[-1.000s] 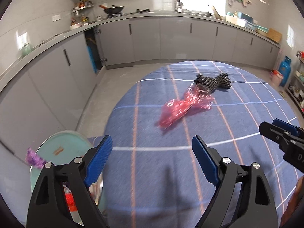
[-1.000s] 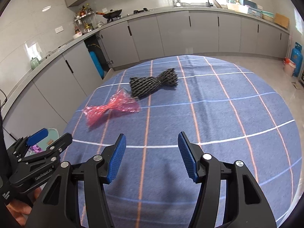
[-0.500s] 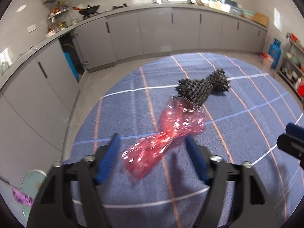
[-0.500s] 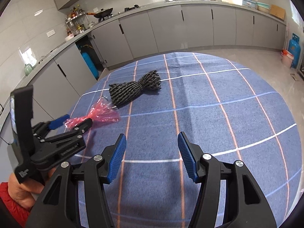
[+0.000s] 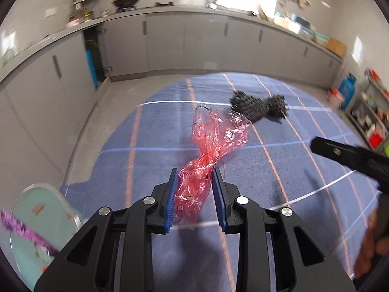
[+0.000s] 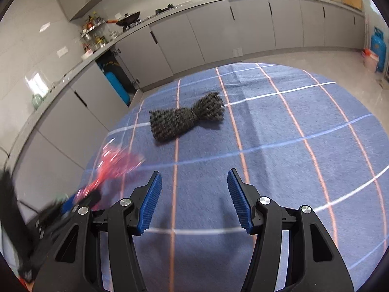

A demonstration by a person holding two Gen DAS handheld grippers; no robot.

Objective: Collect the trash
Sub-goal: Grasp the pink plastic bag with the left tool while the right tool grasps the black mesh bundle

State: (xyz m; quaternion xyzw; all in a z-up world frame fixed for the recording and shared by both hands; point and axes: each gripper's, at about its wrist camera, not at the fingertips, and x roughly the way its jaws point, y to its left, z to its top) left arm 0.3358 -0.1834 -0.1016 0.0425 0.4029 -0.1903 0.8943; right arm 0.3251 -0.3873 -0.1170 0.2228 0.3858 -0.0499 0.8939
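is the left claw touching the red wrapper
Touching. The left wrist view shows the left claw closed on the red wrapper, both blue pads pressing its lower end.

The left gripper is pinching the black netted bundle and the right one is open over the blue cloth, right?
Not quite. The left gripper is pinching the crinkly red plastic wrapper, as the left wrist view shows. The black netted bundle lies untouched on the blue checked tablecloth. The right gripper is open.

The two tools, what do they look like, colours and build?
Both match: the left tool and right tool have matte black angular frames with triangular cut-outs, round silver bolt heads at the joints, and blue ribbed pads lining each finger. No cables or sleeves show.
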